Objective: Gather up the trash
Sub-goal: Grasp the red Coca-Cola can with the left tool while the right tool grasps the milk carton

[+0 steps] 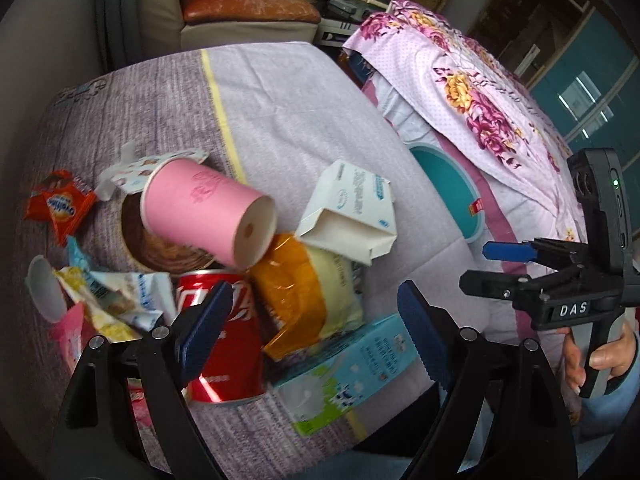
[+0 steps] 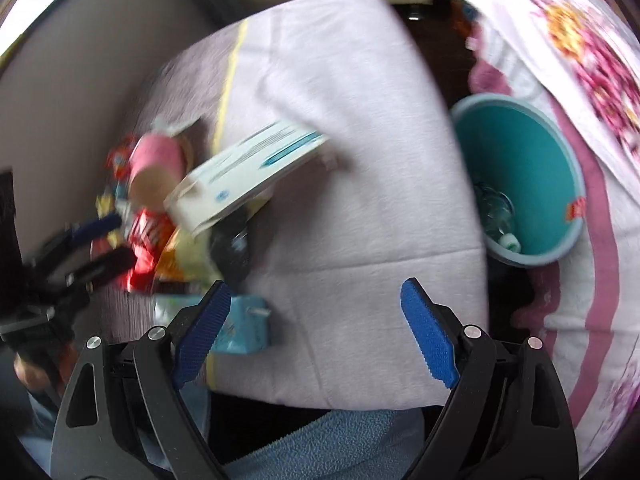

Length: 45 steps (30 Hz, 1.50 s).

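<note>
a pile of trash, topped by a tipped pink paper cup (image 1: pixel 208 216) and a red soda can (image 1: pixel 224 336), is lying on the lilac quilted bedspread (image 1: pixel 304 112). the left gripper (image 1: pixel 316 328) is hovering with fingers spread over the can; the right gripper (image 2: pixel 316 328) is also spread, holding nothing, near the teal plastic bin (image 2: pixel 520 176).

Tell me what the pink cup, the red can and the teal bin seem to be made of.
Pink cup: matte paper, judging by its dull wall and pale base. Red can: probably aluminium; it shows sharp glossy highlights. Teal bin: likely moulded plastic, smooth with an even sheen.
</note>
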{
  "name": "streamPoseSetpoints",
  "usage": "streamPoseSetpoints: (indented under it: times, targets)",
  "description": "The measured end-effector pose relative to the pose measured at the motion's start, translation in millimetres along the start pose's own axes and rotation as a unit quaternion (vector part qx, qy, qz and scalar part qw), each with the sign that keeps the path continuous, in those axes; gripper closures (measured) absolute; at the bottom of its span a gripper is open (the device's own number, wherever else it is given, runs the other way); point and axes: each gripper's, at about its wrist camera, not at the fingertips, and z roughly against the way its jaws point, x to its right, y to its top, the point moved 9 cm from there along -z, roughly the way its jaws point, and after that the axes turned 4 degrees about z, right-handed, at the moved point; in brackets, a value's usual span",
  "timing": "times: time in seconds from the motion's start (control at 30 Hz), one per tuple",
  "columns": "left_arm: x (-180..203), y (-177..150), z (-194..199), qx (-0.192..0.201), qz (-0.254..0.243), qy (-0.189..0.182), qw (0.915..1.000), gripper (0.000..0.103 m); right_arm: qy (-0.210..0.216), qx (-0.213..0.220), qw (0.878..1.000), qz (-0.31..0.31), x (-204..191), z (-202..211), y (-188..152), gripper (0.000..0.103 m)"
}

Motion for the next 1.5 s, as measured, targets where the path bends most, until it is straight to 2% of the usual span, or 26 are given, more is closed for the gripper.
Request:
streamPoseSetpoints:
  times: [0.1, 0.3, 0.53, 0.67, 0.73, 0.93, 0.97, 1.03, 1.07, 1.23, 1.27, 1.3, 1.33, 1.5]
  targets:
    - [-26, -13, 11, 0.003, 0.012, 0.012, 0.9999, 0.018, 0.0, -0.026, 0.995, 0.094, -41, -11, -5, 0.02]
    - [-60, -29, 24, 0.008, 0.047, 0.019, 0.9987, 0.018, 0.003, -0.059, 0.967, 0.249, -109, -33, -19, 0.02]
    - [-86, -41, 42, 0.03, 0.087, 0.019, 0.9956, 0.018, 0.02, -0.096, 0.936, 0.337, -152, -65, -33, 0.02]
    - [-91, -42, 46, 0.034, 0.099, 0.016, 0.9944, 0.018, -0.005, -0.126, 0.92, 0.371, -148, -85, -44, 0.02]
    - [-92, -43, 46, 0.034, 0.101, 0.014, 0.9942, 0.018, -0.015, -0.136, 0.917, 0.375, -144, -89, -50, 0.02]
    - [-84, -42, 42, 0.032, 0.096, 0.009, 0.9948, 0.018, -0.025, -0.144, 0.922, 0.358, -128, -98, -67, 0.021]
    - [-81, -41, 42, 0.031, 0.092, 0.009, 0.9953, 0.018, -0.033, -0.135, 0.923, 0.358, -126, -99, -67, 0.03]
    - [-76, -39, 41, 0.03, 0.082, 0.015, 0.9961, 0.018, -0.031, -0.122, 0.932, 0.339, -123, -98, -68, 0.038]
    - [-74, -39, 39, 0.03, 0.077, 0.02, 0.9964, 0.018, -0.021, -0.116, 0.939, 0.323, -123, -95, -69, 0.047]
    - [-58, -37, 32, 0.032, 0.033, 0.045, 0.9979, 0.019, 0.016, -0.082, 0.963, 0.258, -113, -64, -70, 0.049]
    - [-56, -37, 30, 0.033, 0.026, 0.05, 0.9979, 0.024, 0.023, -0.074, 0.965, 0.25, -111, -57, -70, 0.049]
    - [-54, -37, 28, 0.031, 0.019, 0.053, 0.9979, 0.036, 0.034, -0.06, 0.969, 0.236, -108, -46, -69, 0.049]
    - [-51, -38, 22, 0.022, 0.013, 0.055, 0.9982, 0.041, 0.04, -0.052, 0.972, 0.226, -104, -39, -68, 0.049]
    - [-51, -37, -2, -0.004, 0.005, 0.069, 0.9976, 0.044, 0.058, 0.009, 0.986, 0.156, -76, -2, -45, 0.049]
